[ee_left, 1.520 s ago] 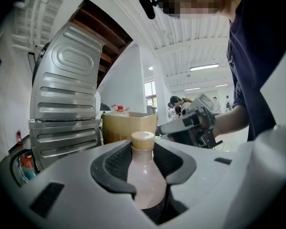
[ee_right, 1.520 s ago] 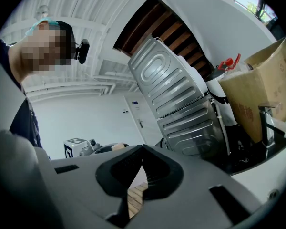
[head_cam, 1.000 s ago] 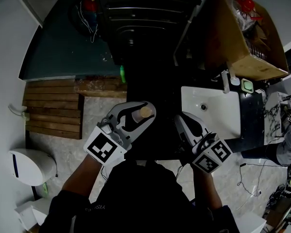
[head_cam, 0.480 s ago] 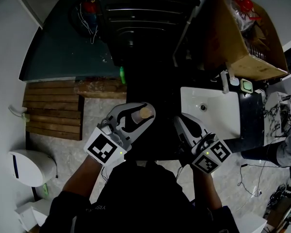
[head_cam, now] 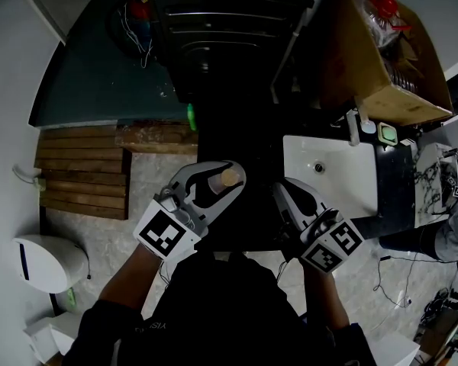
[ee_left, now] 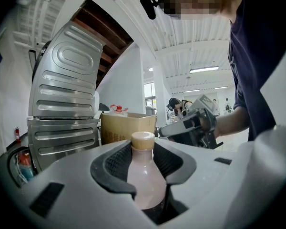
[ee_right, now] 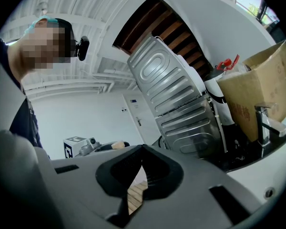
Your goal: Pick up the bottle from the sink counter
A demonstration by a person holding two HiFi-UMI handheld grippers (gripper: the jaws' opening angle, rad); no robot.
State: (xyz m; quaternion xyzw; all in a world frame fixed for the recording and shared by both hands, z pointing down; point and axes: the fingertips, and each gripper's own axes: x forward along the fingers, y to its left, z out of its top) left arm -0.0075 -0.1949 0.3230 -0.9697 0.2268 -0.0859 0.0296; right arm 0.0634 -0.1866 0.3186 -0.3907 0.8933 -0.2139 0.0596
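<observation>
Nothing legible here - red print on the cardboard box (ee_right: 260,97) is too blurred to read, and pale lettering on the person's dark top (head_cam: 149,326) is too faint.

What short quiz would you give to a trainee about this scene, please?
1. True or false: the right gripper holds the bottle.
2. The bottle's cap is: A red, B tan, C blue.
3. In the head view, which gripper is nearer to the white sink?
Key: 1 false: the left gripper is shut on the bottle, and the right gripper is shut and empty; 2 B; 3 the right gripper.
</observation>
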